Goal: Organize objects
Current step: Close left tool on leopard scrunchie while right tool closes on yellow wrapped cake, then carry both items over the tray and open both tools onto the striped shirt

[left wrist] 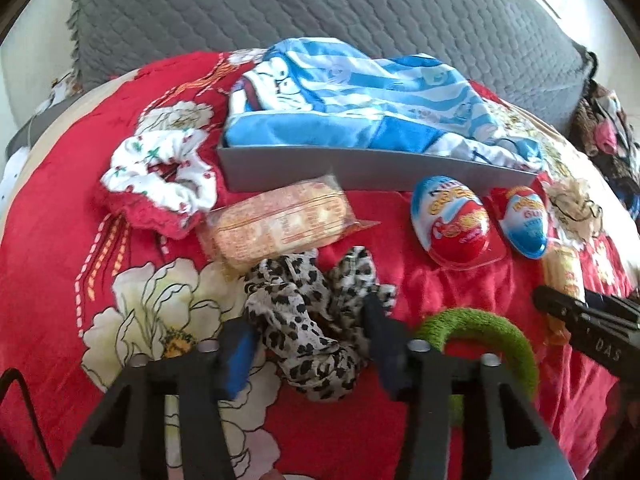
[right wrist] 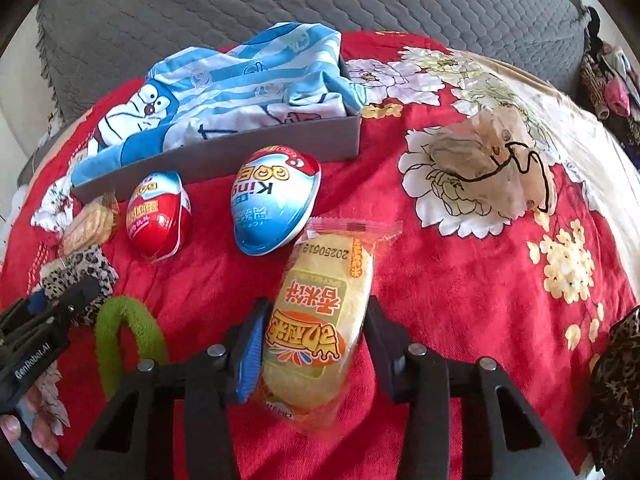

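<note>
Your left hand-held gripper (left wrist: 308,344) is clenched on the leopard-print scrunchie (left wrist: 308,320) lying on the red floral blanket (left wrist: 60,264). Your right hand-held gripper (right wrist: 316,344) grasps the rice-cracker packet (right wrist: 320,320), with two chocolate eggs (right wrist: 276,196) just beyond its fingertips and the grey tray (right wrist: 256,152) behind them.

L gripper (left wrist: 308,344) + R gripper (right wrist: 312,344) both pitched down, jaws part-closed, each gripping item.

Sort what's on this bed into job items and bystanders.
Job items: leopard scrunchie, snack pack, second snack pack, two toy eggs, green ring, white scrunchie, grey tray.

Bystanders: grey quilt, red blanket.
</note>
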`<state>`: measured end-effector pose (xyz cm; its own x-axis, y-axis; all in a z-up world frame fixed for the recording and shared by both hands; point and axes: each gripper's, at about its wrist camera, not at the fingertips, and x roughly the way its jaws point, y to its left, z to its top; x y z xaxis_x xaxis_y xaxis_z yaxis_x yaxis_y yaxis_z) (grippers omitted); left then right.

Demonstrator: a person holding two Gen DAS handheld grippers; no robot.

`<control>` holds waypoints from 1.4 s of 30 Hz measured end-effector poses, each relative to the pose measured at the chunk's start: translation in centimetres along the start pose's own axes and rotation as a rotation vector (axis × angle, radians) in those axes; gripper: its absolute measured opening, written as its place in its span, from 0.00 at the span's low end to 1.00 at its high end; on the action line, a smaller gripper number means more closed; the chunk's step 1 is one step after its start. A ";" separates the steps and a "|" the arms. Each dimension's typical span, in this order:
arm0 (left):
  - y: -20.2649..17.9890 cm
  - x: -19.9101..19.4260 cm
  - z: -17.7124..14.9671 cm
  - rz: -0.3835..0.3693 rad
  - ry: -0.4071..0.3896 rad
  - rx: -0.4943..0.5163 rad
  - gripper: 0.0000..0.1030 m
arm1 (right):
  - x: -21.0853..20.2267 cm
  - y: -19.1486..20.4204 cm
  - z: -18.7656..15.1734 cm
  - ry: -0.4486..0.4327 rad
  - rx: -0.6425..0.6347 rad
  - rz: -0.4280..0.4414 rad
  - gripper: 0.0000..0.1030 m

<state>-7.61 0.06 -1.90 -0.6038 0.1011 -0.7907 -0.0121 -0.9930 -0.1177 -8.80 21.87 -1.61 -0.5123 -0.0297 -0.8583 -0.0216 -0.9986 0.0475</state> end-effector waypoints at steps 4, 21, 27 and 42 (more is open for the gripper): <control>0.1 0.0 0.1 -0.055 0.004 -0.006 0.21 | -0.1 -0.1 0.2 -0.002 0.002 0.012 0.43; -0.9 -3.1 0.2 -0.166 -0.037 0.038 0.09 | -2.7 0.0 -0.1 -0.047 -0.005 0.051 0.42; -0.9 -4.4 0.5 -0.161 -0.059 0.039 0.09 | -4.4 0.2 -0.1 -0.060 -0.009 0.075 0.41; -1.2 -5.9 4.4 -0.158 -0.115 0.048 0.09 | -7.1 2.1 3.4 -0.145 -0.029 0.148 0.40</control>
<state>-7.52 0.39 5.50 -0.6787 0.2510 -0.6902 -0.1501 -0.9674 -0.2042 -8.13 20.10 6.37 -0.6264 -0.1714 -0.7604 0.0862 -0.9848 0.1509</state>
